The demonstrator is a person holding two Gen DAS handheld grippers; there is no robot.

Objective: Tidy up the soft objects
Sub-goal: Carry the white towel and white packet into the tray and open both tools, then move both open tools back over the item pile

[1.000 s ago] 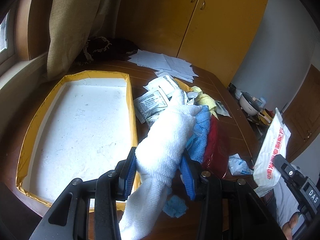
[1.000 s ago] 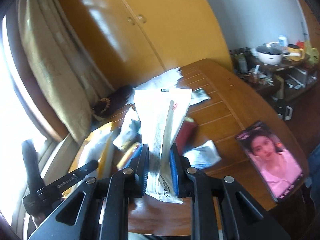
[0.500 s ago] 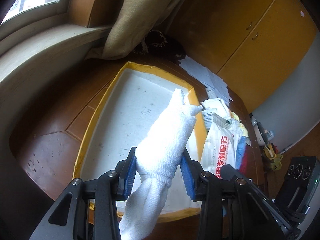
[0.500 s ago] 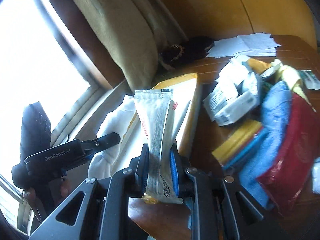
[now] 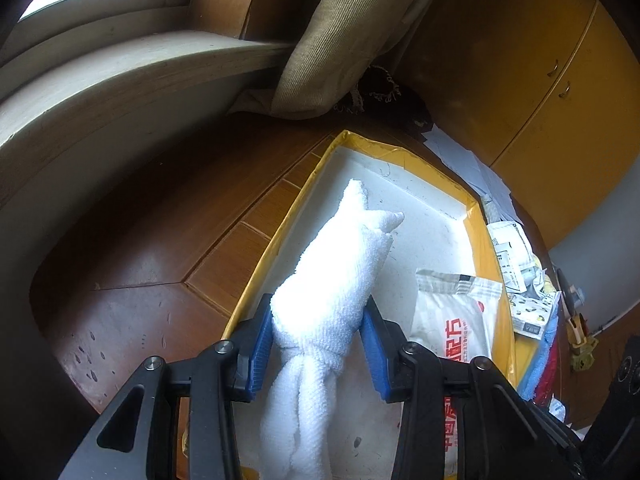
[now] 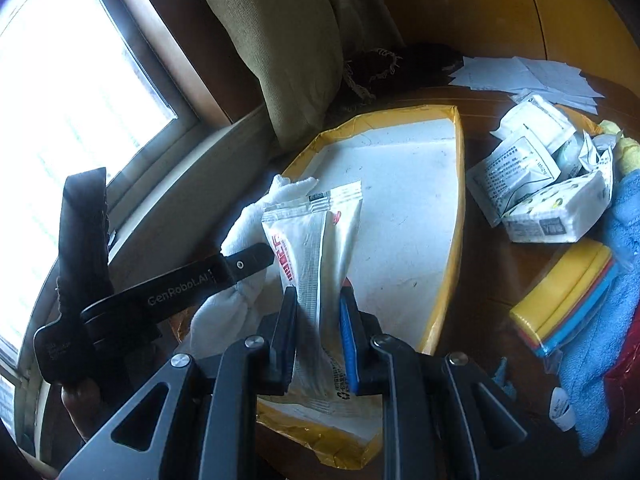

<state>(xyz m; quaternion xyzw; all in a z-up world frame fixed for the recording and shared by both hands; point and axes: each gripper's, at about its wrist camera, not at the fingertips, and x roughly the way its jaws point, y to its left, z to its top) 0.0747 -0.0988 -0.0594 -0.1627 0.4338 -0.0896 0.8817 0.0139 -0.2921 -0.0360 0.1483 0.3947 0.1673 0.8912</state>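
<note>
A rolled white terry towel (image 5: 328, 300), soft and light, is clamped mid-roll by the left gripper (image 5: 318, 344) over the yellow-rimmed white tray (image 5: 476, 216). The crinkly white plastic pouch (image 6: 316, 248), judged slippery, is pinched near its base by the right gripper (image 6: 318, 338).

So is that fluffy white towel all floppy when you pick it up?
Probably yes. The rolled white terry towel sags below the left tool and its free corners flop over the yellow-rimmed white tray. It looks light, since one pinch carries it. The looped pile likely grips the blue pads, so slipping seems unlikely.
</note>
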